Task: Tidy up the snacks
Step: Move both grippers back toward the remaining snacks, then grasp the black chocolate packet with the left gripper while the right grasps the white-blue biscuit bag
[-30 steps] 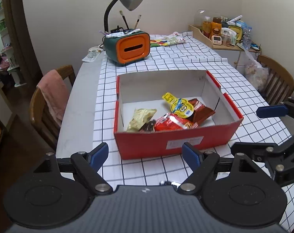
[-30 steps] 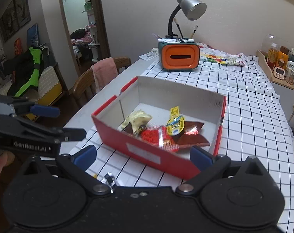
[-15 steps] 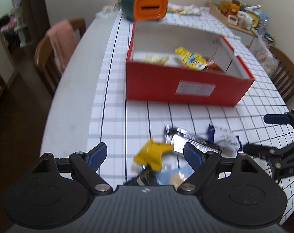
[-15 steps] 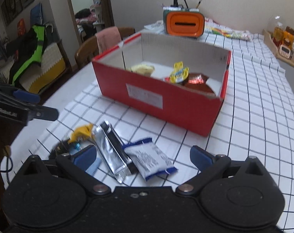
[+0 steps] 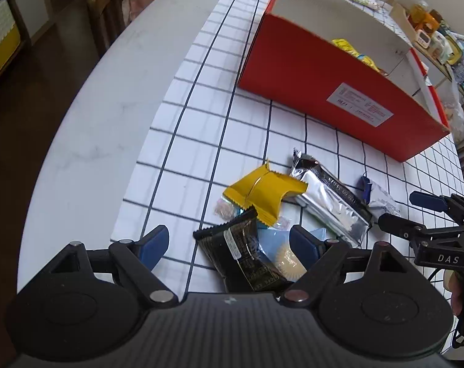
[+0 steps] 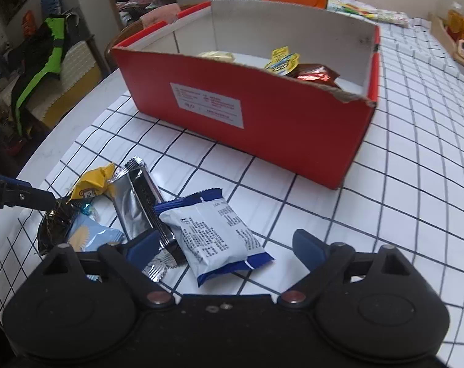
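White round tabletop (image 5: 87, 141) under a black-gridded white cloth (image 6: 416, 168), curved edge dropping to dark floor on the left; cloth's near-left corner ending short of that edge. Open red cardboard box with white inside walls (image 6: 278, 128) standing mid-table, label facing forward, a few wrapped snacks inside (image 6: 293, 64). Bare checked cloth between box and the loose pile, and plenty more to the right of the box.

Loose snacks clustered at the near edge: a crumpled yellow wrapper (image 5: 262, 193), a long silver foil packet (image 5: 330, 202) just beside it, a white-and-blue printed pouch (image 6: 219, 233) touching the foil packet's side, a black-and-gold packet (image 5: 241, 254) lying over a pale blue packet with a sunburst print (image 6: 84, 236). Small clear candy bits by the yellow wrapper, perhaps, too blurred to be sure.

Left gripper (image 5: 228, 243) spread wide, straddling the black-and-gold packet, blue pads clear of it. Right gripper (image 6: 225, 247) closing, jaws standing either side of the white-and-blue pouch, pads not pressing yet.

Compared with a second ago: both cameras much lower and tipped downward, box shifted from centre to the upper frame, loose pile now in view, lamp out of view.
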`<state>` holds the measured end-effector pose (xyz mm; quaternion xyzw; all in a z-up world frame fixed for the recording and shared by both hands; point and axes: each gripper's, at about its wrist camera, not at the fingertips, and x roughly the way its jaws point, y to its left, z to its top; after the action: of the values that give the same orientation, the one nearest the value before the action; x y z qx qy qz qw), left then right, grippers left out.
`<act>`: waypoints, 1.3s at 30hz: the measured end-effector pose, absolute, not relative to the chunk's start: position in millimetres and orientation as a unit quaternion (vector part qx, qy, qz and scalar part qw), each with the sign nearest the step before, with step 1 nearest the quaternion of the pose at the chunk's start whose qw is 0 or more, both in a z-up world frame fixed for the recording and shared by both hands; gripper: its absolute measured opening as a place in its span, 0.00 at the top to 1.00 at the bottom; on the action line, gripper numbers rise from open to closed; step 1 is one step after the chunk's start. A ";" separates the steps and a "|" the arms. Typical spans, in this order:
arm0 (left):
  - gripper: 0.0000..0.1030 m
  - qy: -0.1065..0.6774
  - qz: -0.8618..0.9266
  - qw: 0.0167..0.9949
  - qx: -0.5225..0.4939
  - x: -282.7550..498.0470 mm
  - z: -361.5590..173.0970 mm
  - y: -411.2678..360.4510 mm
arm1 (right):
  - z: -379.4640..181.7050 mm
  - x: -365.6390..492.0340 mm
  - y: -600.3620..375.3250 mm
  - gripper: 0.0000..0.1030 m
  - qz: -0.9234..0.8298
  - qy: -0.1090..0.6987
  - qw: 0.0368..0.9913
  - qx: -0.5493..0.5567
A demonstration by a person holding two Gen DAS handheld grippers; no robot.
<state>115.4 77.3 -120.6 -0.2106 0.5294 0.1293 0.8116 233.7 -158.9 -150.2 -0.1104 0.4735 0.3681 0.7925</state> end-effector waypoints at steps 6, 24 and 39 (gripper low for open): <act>0.17 0.532 0.137 0.802 -0.234 113.1 -127.9 72.0 | -157.8 243.1 -156.6 0.18 0.379 0.481 0.782 -0.115; 0.44 0.546 0.132 0.786 -0.258 115.3 -137.1 72.3 | -161.5 244.9 -161.1 0.46 0.402 0.493 0.770 -0.051; 0.69 0.540 0.112 0.793 -0.259 103.0 -137.6 78.5 | -152.2 228.1 -170.0 0.57 0.358 0.477 0.803 -0.023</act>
<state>103.0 78.5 -137.6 -0.2591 0.5404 0.1119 0.7927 228.1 -170.0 -152.2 -0.0234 0.4766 0.3579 0.8026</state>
